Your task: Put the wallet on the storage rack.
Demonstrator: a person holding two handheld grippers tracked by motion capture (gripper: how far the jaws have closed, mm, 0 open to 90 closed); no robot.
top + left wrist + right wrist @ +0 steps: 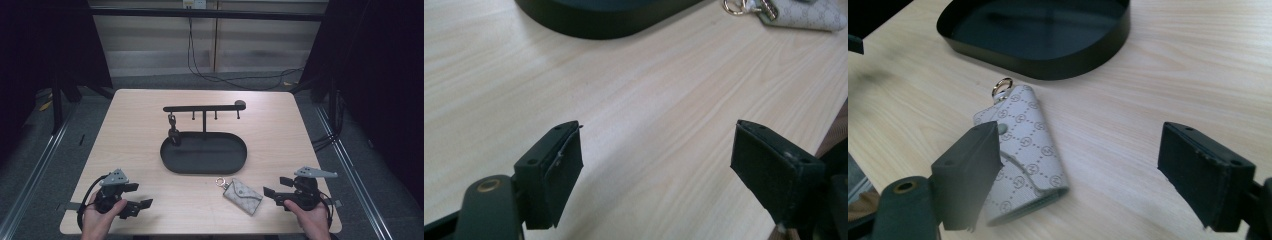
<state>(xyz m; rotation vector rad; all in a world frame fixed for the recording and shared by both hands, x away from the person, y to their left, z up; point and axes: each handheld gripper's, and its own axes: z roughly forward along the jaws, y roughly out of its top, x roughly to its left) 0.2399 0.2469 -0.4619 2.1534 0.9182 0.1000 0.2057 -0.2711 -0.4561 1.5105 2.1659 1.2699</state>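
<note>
Lying flat on the pale wooden worktop, just in front of the black oval tray and apart from it: a grey patterned key pouch with a metal ring at its tray-side end. Spread wide and empty, resting near the pouch on its right side: fingers of the right gripper. Likewise wide apart with nothing between, low over bare wood near the front left corner: fingers of the left gripper.
</note>
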